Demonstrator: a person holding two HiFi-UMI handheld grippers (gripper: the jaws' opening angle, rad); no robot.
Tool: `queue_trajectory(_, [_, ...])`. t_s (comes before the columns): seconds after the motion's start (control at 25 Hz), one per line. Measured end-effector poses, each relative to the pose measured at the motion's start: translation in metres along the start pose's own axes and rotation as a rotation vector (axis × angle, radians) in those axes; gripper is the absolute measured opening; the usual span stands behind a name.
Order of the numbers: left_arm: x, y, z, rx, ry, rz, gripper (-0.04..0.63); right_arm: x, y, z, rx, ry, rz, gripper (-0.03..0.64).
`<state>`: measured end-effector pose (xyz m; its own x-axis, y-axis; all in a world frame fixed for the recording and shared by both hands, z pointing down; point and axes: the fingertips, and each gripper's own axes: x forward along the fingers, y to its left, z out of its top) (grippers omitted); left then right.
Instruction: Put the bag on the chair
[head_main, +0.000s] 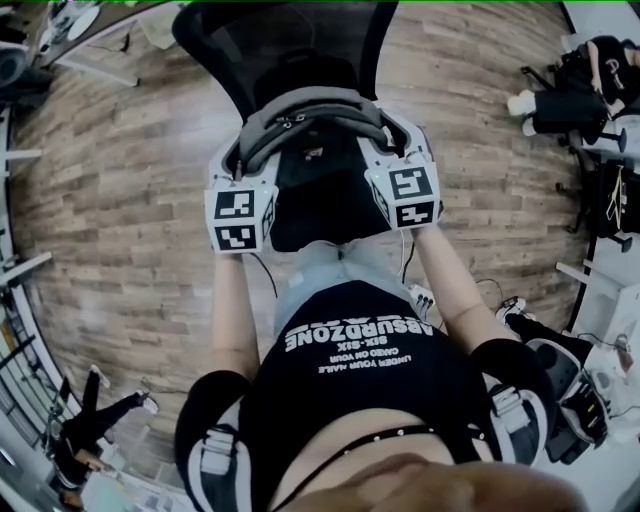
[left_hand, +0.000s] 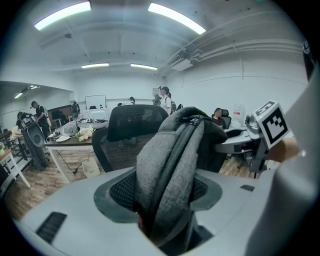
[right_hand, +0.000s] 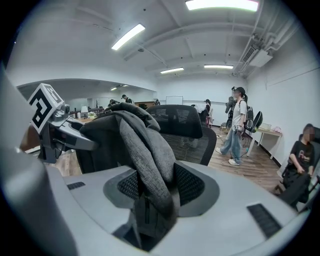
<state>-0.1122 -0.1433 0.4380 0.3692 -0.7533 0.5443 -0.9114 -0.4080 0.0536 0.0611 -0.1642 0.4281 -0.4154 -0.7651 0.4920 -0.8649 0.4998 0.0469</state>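
Your bag (head_main: 312, 112) is a grey fabric backpack with a black body and a zip along its top seam. It spans from your left gripper (head_main: 243, 160) to your right gripper (head_main: 392, 150), with a grey edge pinched in each pair of jaws. The black mesh-backed office chair (head_main: 290, 40) stands just beyond both grippers, its seat under the bag.

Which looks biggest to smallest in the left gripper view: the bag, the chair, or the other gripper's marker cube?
1. bag, though it sits nearest the camera, which inflates it.
2. chair, partly hidden behind the bag.
3. marker cube, clearly smallest.
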Motion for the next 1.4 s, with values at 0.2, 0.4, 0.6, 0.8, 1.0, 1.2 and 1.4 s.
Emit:
queue_trajectory(0.2, [0.014,0.012,0.004,0.002,-0.010,-0.005,0.235,0.016,-0.004,0.008,-0.011,-0.005,-0.009,0.179])
queue_trajectory(0.4, [0.030,0.021,0.009,0.001,-0.016,-0.004,0.235,0.032,-0.012,0.012,-0.018,0.011,-0.013,0.179])
queue_trajectory(0.6, [0.042,0.028,0.009,-0.010,-0.010,-0.010,0.235,0.045,-0.016,0.010,-0.027,0.040,-0.021,0.179])
queue_trajectory(0.8, [0.052,0.035,0.007,-0.024,0.002,-0.012,0.235,0.056,-0.019,0.010,-0.028,0.060,-0.020,0.179])
queue_trajectory(1.0, [0.064,0.036,0.004,-0.014,0.003,0.000,0.235,0.065,-0.025,0.004,-0.021,0.063,-0.013,0.179])
queue_trajectory(1.2, [0.073,0.034,-0.003,-0.018,0.000,0.016,0.235,0.072,-0.029,-0.005,-0.020,0.058,-0.007,0.179])
queue_trajectory(1.4, [0.083,0.033,-0.009,-0.034,0.019,0.031,0.235,0.082,-0.035,-0.013,-0.019,0.062,0.017,0.181])
